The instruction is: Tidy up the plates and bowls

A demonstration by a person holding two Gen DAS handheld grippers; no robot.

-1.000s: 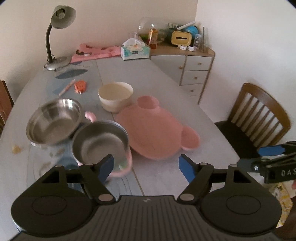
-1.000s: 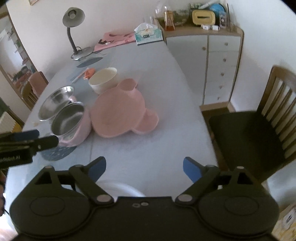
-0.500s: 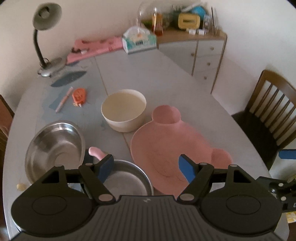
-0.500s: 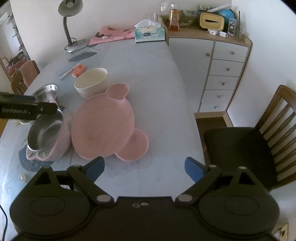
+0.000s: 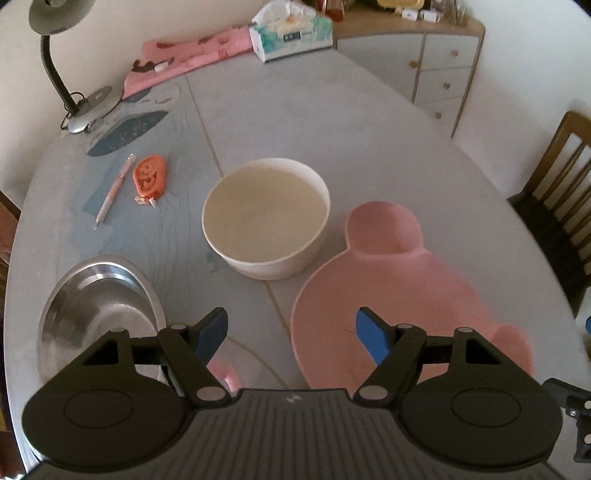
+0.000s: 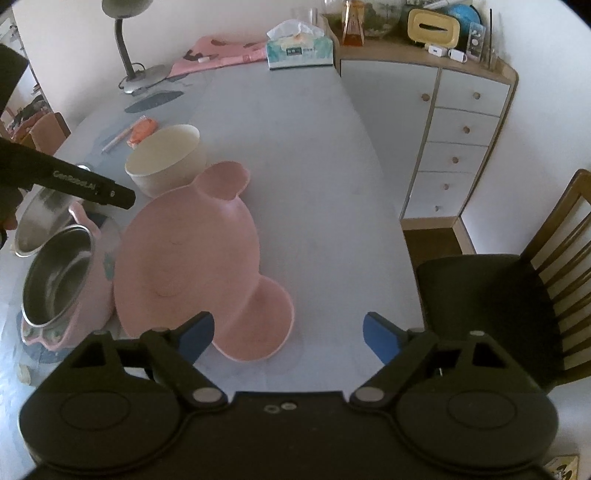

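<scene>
A pink bear-shaped plate [image 5: 391, 295] [image 6: 188, 266] lies in the middle of the table. A cream bowl [image 5: 266, 218] [image 6: 164, 162] stands just behind it. A shallow steel bowl [image 5: 96, 314] [image 6: 40, 221] sits to the left. A steel bowl in a pink holder [image 6: 59, 284] stands beside the plate. My left gripper [image 5: 291, 336] is open and empty, hovering above the table in front of the cream bowl; its body shows in the right wrist view [image 6: 77, 182]. My right gripper [image 6: 288, 332] is open and empty over the plate's near ear.
An orange tape dispenser [image 5: 149, 175] and a pen [image 5: 112, 192] lie at the left. A desk lamp [image 5: 55, 55], pink cloth [image 5: 184, 59] and tissue box [image 5: 291, 29] are at the far end. A drawer cabinet [image 6: 454, 136] and wooden chair [image 6: 517, 295] stand at the right.
Both grippers have moved forward over the table, toward the bowls and plate. The left one has passed over the pink-holder bowl. Both stay open and empty.
</scene>
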